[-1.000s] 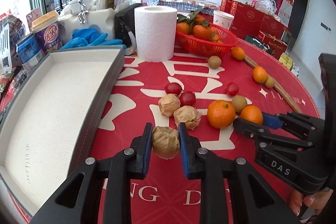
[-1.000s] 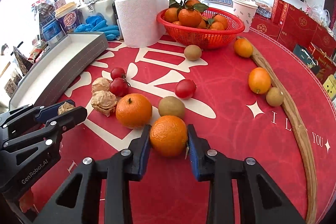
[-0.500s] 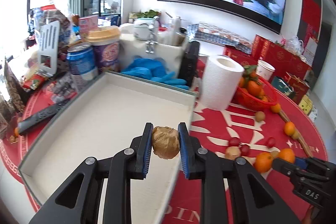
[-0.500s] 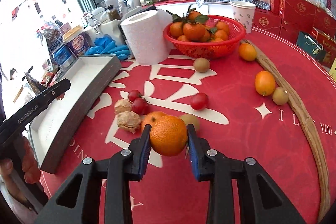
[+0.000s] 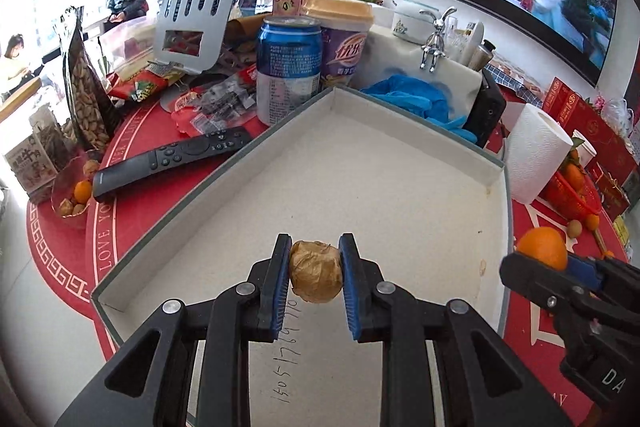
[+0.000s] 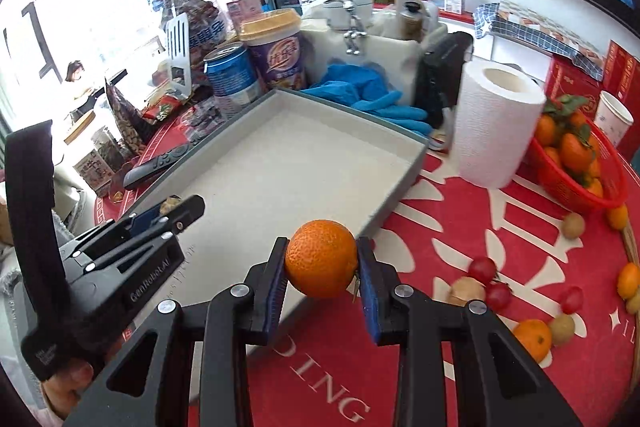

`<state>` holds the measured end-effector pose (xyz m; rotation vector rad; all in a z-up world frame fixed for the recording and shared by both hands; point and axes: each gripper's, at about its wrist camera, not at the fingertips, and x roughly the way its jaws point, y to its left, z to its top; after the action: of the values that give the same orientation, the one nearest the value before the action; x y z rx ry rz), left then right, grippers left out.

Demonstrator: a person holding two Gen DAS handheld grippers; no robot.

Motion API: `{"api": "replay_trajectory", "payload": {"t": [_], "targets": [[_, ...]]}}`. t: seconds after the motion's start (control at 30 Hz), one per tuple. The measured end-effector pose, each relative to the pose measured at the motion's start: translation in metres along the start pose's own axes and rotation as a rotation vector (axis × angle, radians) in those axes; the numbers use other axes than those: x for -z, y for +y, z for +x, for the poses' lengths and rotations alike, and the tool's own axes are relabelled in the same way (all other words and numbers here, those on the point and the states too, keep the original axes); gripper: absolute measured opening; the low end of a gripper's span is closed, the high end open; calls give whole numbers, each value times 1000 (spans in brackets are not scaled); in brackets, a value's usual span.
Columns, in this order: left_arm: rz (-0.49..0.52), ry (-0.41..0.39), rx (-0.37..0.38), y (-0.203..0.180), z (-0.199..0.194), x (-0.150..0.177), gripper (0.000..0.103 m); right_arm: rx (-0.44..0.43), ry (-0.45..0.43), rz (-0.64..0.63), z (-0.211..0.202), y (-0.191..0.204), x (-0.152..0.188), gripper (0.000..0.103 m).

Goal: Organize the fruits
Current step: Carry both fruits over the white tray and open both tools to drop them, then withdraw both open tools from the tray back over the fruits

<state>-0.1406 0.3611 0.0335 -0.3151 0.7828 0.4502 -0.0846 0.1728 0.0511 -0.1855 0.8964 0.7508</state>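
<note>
Brown, wrinkled and paper-skinned, a small round fruit [image 5: 316, 277] sits clamped between the blue pads of the left gripper [image 5: 316, 281], held in the air above the pale floor of a large shallow grey-walled tray [image 5: 400, 187]. Handwritten digits run along the tray floor just under the black fingers. The right gripper [image 6: 322, 261] is closed on a bright orange mandarin [image 6: 322, 258], its pads pressing both sides of the fruit; it hangs over the tray's near wall, at the edge where the tray meets the red printed tablecloth [image 6: 460, 247].

In the left wrist view the right gripper shows at the right border with the mandarin at its tip, just outside the tray's right wall. Beyond the tray's far corner stand a blue drink can [image 5: 289, 67] and a purple cup with a tan lid [image 5: 340, 43], with a black remote control [image 5: 172, 161] lying to the left. In the right wrist view a white paper roll [image 6: 496, 123] stands beside a red mesh basket of mandarins [image 6: 576, 163], and loose cherry tomatoes [image 6: 482, 267], kiwis and mandarins lie scattered on the cloth to the right.
</note>
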Motion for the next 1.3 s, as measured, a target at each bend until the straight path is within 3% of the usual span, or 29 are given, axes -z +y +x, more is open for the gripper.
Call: {"api": "replay_trajectory", "payload": {"t": [0.13,0.43,0.5,0.53,0.57,0.63,0.67,0.7,0.8,1.03,1.3], "targets": [[-6,73,27,3,13,8,26,-17,48,-19,22,15,-4,34],[-17,51,12,5,9,10,28,-9,81,-24,35,17,-9,34],[-18,43,10,5,8,10,33,1,74,-30,35,19,-12,34],[-16,38,1,5,7,10,41,2,71,-32,35,19,-13,34],[-16,30,-6,5,6,10,55,2,68,-31,35,19,-14,34],[-15,6,-9,4,3,9,77,-6,53,-23,31,17,-17,52],[-11,-12,-14,3,0,9,80,-5,30,-19,27,16,-18,83],[-1,-27,-19,1,-3,8,80,2,0,-15,20,16,-20,102],[28,-65,-17,-8,-10,9,81,19,-61,-15,1,13,-23,102],[81,-123,61,-32,-24,11,82,97,-100,90,-31,-24,-11,102],[166,-205,220,-67,-48,20,87,160,-90,265,-64,-92,25,102]]}}
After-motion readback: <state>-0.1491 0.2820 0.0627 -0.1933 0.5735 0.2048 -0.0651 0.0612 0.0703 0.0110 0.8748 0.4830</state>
